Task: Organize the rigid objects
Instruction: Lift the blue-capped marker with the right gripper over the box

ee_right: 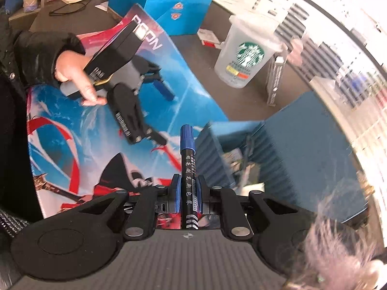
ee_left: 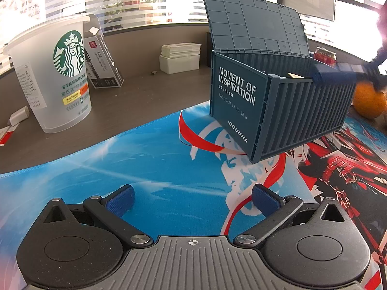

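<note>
A blue container-shaped storage box with its lid up stands on the printed desk mat. My left gripper is open and empty, low over the mat in front of the box. My right gripper is shut on a black marker with a blue cap, held just above the box's near rim; it appears blurred at the box's right edge in the left wrist view. Several small items lie inside the box. The left gripper also shows in the right wrist view, held by a hand.
A Starbucks plastic cup and a small upright carton stand at the left on the desk. White boxes sit behind. An orange and a red can are right of the box. A blue paper bag stands further off.
</note>
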Demonstrator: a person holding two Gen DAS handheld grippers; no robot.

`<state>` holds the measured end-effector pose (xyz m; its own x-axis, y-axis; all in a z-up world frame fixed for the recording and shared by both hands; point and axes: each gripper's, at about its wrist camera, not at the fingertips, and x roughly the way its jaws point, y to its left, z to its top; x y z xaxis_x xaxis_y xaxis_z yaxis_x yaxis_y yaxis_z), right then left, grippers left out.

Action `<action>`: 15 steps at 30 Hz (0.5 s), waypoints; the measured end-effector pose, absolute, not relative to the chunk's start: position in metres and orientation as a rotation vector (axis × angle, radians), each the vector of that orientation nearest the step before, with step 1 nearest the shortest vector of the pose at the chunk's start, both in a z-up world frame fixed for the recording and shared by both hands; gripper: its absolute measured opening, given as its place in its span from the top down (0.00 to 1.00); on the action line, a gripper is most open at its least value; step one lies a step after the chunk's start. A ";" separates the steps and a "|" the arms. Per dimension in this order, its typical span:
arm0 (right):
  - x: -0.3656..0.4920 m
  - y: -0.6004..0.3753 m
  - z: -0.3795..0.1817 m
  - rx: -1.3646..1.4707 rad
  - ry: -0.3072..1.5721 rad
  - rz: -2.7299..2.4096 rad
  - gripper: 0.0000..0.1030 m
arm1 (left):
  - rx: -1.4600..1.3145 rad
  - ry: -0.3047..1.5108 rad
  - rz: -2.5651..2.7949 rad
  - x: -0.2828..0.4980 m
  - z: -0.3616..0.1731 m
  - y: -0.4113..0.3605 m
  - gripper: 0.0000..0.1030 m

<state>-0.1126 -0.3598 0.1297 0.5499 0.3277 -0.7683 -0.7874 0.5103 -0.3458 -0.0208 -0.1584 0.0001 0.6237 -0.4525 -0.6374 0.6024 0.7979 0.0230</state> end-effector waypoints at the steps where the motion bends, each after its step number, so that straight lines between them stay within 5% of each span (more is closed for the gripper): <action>1: -0.108 -0.361 0.134 -0.767 0.691 0.732 0.88 | 0.244 0.659 -0.612 -0.021 0.000 -0.158 0.00; 15: -0.029 -0.399 0.122 -0.776 0.753 0.643 0.88 | 0.244 0.659 -0.612 -0.021 0.000 -0.158 0.00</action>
